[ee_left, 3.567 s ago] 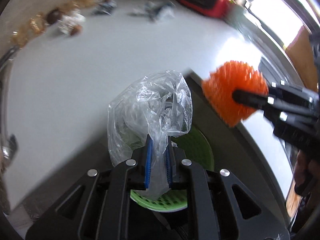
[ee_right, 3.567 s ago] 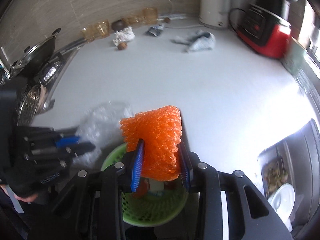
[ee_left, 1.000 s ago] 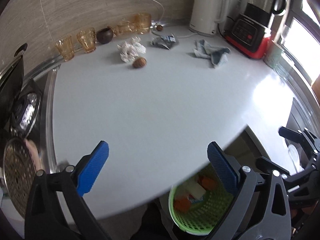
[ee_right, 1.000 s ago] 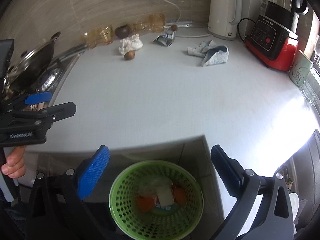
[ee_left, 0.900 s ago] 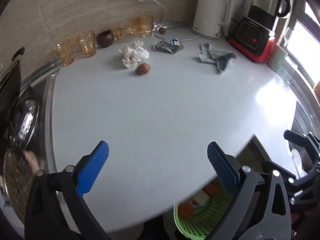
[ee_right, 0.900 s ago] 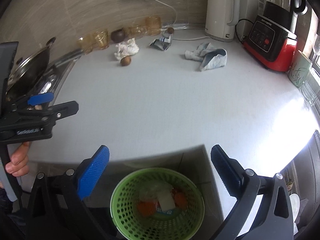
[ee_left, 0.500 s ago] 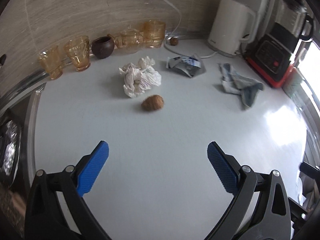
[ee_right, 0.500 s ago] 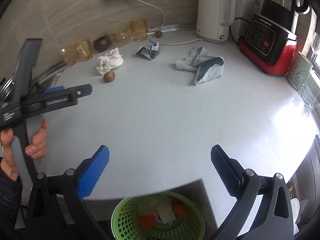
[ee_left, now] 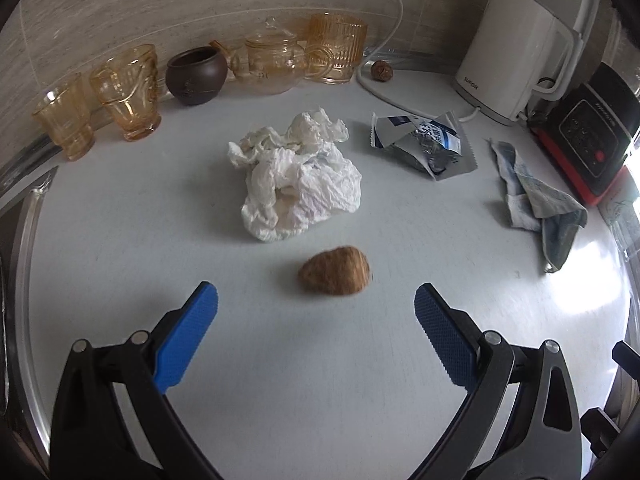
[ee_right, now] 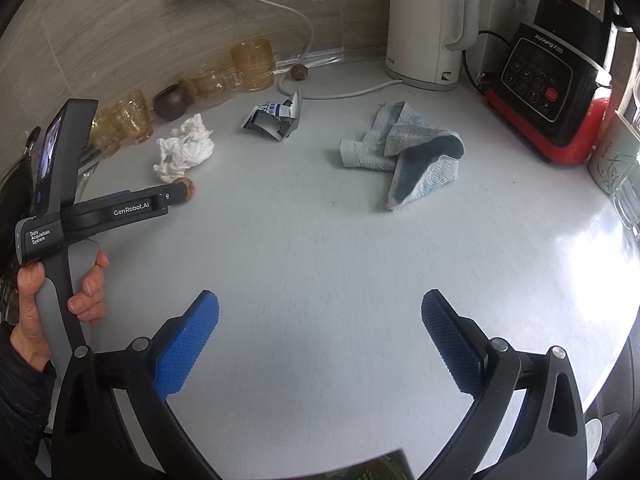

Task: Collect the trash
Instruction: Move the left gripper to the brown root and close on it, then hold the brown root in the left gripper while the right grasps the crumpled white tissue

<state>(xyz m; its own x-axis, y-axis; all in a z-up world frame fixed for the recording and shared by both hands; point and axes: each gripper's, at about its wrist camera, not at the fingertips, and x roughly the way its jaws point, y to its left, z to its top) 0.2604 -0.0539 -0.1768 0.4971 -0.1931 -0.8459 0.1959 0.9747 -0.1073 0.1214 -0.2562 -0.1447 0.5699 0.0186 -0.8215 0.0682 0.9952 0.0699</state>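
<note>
Left wrist view: left gripper (ee_left: 316, 304) jaws spread wide, holding nothing, low over the white counter (ee_left: 320, 380). The brown husk-like lump (ee_left: 334, 270) sits just ahead between the fingers, not touched; slightly blurred, can't say what it is. Crumpled white tissue (ee_left: 298, 190) just behind it, torn foil wrapper (ee_left: 424, 144) further right. All three still on the counter, so collection looks unfinished. Bin not in this view.

Right wrist view: right gripper (ee_right: 320, 312) also wide open and empty, over bare counter, well apart from any trash. Grey-blue rag (ee_right: 408, 156) lies ahead; trash or not, unclear. The lump is mostly hidden behind the left gripper's tip. A green sliver at the bottom edge (ee_right: 372, 470), cut off, is probably the bin. A small brown ball (ee_right: 298, 71) by the wall is too small to identify.
</note>
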